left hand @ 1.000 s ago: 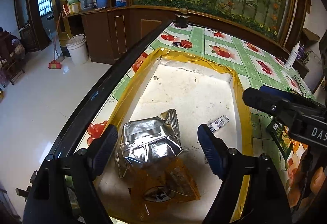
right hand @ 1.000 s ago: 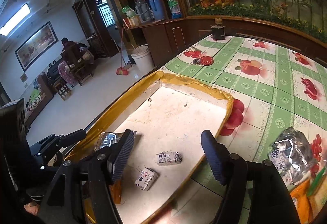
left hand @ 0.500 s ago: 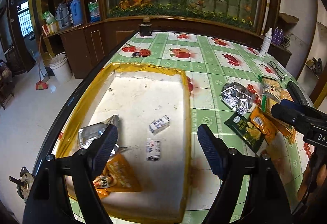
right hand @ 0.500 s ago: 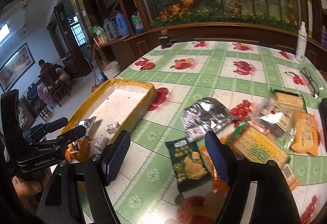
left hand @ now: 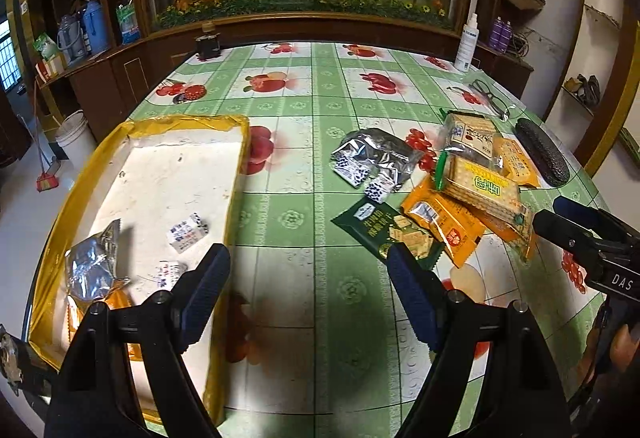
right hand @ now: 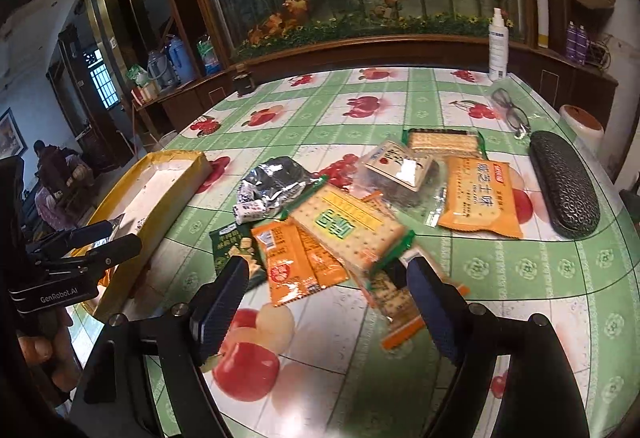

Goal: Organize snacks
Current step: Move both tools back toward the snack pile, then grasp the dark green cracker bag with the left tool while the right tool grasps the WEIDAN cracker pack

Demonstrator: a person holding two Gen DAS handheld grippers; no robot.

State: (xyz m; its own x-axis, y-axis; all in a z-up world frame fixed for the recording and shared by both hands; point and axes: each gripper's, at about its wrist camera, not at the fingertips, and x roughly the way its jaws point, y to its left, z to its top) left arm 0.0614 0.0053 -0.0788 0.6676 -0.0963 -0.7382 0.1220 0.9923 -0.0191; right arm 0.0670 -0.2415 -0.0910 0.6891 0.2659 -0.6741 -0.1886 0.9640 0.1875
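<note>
Hidden or cut off, left wrist view: lower part of the yellow-rimmed tray [left hand: 236, 174], covered at lower left of the frame by the left gripper [left hand: 308, 302]. Orange packet [left hand: 120, 302] in the tray, mostly under the silver foil bag [left hand: 90, 268]. Right gripper [left hand: 592, 242], cropped by the right edge; jaw gap unreadable here.

Right wrist view: dark green snack packet [right hand: 230, 244], partly under the orange sachet [right hand: 296, 262]. Cracker pack [right hand: 352, 228], lower end blurred behind the right finger [right hand: 434, 302]. Print on small wrapped candies [right hand: 250, 210], too small to read.
</note>
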